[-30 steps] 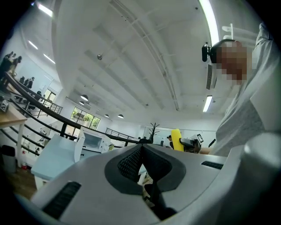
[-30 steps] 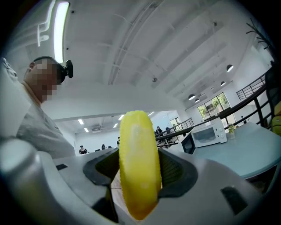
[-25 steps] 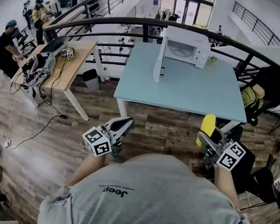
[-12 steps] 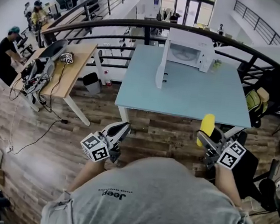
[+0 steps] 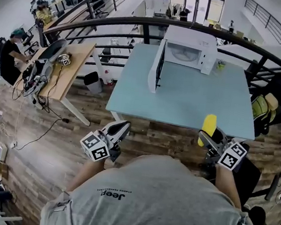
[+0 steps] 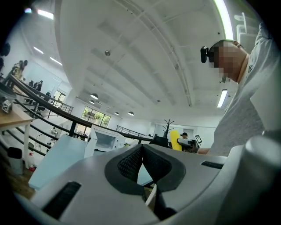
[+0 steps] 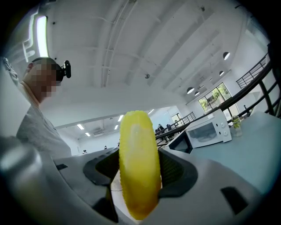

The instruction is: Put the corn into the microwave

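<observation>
Blue table bears open microwave — right gripper clamps corn.

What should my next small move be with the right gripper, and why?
Probably carry the right gripper forward over the table toward the microwave. Its jaws are clamped on the corn, and the door already stands open. The gripper hangs at the table's near edge, while the microwave sits at the far side, so closing that gap seems to come first.
</observation>
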Tool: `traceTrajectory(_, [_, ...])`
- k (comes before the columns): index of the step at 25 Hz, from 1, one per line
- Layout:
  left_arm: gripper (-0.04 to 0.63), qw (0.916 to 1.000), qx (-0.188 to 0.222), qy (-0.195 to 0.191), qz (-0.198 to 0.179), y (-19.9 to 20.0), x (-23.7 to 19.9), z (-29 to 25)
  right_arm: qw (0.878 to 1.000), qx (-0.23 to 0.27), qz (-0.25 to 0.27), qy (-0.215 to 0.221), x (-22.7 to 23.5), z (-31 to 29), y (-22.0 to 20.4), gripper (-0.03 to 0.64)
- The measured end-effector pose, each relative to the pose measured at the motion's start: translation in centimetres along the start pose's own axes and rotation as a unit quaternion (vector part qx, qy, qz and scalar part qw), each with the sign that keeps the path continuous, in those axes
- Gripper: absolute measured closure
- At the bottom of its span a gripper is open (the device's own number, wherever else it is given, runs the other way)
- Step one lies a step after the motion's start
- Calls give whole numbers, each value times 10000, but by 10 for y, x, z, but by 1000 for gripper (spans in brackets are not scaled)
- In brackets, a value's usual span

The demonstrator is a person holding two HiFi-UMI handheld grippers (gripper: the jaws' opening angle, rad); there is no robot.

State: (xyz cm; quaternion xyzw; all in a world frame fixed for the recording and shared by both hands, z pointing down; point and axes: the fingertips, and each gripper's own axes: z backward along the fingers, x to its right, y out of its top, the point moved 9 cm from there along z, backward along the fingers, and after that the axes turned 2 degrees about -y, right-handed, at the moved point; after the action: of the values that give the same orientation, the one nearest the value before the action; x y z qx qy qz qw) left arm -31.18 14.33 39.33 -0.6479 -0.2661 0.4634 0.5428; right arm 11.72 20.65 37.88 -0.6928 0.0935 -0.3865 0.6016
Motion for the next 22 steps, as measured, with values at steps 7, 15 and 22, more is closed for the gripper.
traceTrajectory(7, [577, 9990, 113, 335, 265, 1, 4, -123, 9990, -191, 65, 388, 115, 1, 53, 347])
traceTrajectory(15, [577, 9995, -144, 256, 120, 13, 13, -229, 9989, -82, -74, 454, 193, 30, 84, 347])
traceTrajectory(22, [577, 9994, -319, 115, 78, 11, 13, -292, 9995, 72, -198, 216, 236, 62, 93, 347])
